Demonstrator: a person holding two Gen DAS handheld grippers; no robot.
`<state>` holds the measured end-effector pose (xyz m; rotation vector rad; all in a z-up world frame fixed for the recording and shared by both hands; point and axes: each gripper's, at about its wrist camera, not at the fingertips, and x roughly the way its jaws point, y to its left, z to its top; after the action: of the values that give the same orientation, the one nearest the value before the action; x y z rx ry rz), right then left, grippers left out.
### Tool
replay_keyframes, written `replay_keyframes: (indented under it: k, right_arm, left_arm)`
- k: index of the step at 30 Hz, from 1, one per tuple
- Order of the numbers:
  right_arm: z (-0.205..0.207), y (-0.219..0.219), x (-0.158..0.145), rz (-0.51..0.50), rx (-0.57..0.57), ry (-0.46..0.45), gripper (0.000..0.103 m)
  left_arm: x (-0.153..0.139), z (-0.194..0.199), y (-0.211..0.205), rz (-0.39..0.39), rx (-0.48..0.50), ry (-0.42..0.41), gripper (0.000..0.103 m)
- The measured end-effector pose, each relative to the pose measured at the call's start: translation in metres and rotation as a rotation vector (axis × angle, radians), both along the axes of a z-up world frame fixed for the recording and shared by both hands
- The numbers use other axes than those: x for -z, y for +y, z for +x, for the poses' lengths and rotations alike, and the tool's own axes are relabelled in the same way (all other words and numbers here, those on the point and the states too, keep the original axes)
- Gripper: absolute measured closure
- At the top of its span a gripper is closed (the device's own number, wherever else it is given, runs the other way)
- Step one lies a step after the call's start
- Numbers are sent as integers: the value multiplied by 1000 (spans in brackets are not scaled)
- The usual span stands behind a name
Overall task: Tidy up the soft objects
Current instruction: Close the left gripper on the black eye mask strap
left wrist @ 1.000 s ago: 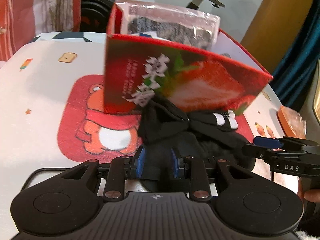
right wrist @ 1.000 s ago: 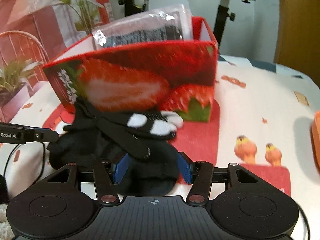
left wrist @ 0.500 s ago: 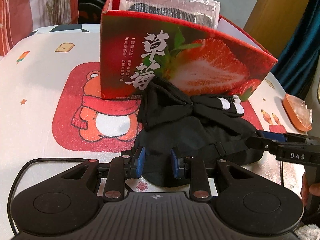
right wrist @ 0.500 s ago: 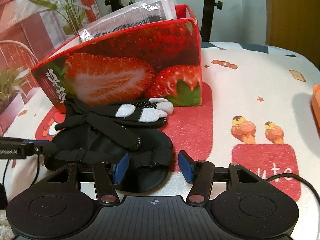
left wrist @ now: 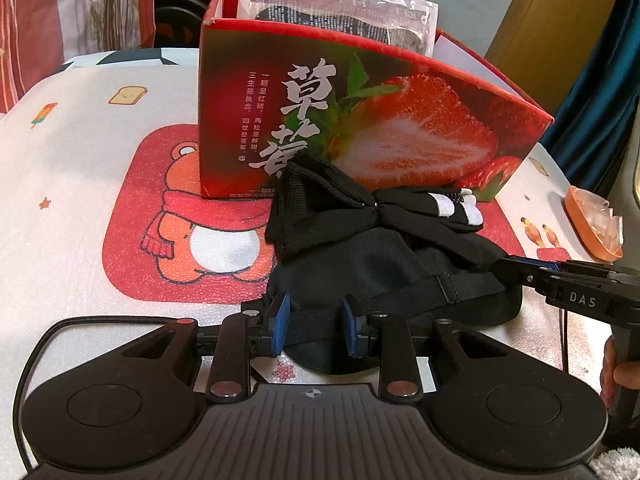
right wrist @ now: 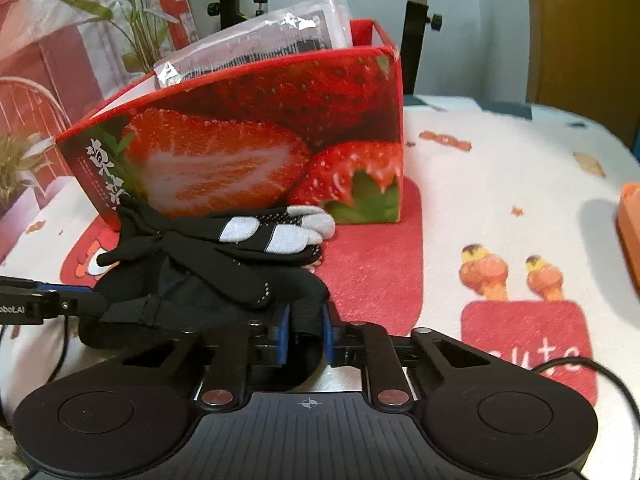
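A black soft eye mask with a strap lies on the table in front of a red strawberry box. A tied pair of black gloves with grey fingertips rests on top of it. My left gripper stands around the mask's near edge, jaws a little apart. My right gripper is shut on the mask's other edge. The gloves and box also show in the right wrist view. The right gripper also shows in the left wrist view.
The box holds a plastic-wrapped dark packet. An orange dish sits at the table's right edge. The tablecloth has a red bear print. Exercise equipment and a plant stand behind the table.
The pile of mask and gloves has come down to rest on the table. My right gripper has narrowed onto the mask's edge. My left gripper's jaws have opened slightly.
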<state>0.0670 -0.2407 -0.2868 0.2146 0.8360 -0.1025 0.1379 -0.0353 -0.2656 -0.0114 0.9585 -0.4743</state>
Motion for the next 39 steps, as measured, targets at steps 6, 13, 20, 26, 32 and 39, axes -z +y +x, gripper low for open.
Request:
replay_keyframes:
  k: [6, 13, 20, 26, 32, 39]
  right_arm:
    - [-1, -3, 1, -34, 21, -14, 92]
    - [-4, -4, 4, -79, 53, -29, 93]
    - [-6, -4, 6, -86, 49, -38, 93]
    - [-8, -4, 7, -81, 49, -43, 93]
    - [-9, -4, 8, -77, 53, -50, 93]
    - [-10, -5, 9, -70, 56, -57, 93]
  left_arm:
    - [-2, 2, 9, -41, -19, 9, 73]
    - [-6, 3, 15, -50, -52, 1, 63]
    - [-1, -1, 14, -59, -47, 43, 63]
    - [1, -8, 13, -38, -42, 58, 62]
    - [2, -9, 7, -21, -24, 48, 55]
    - [4, -13, -6, 28, 19, -4, 51]
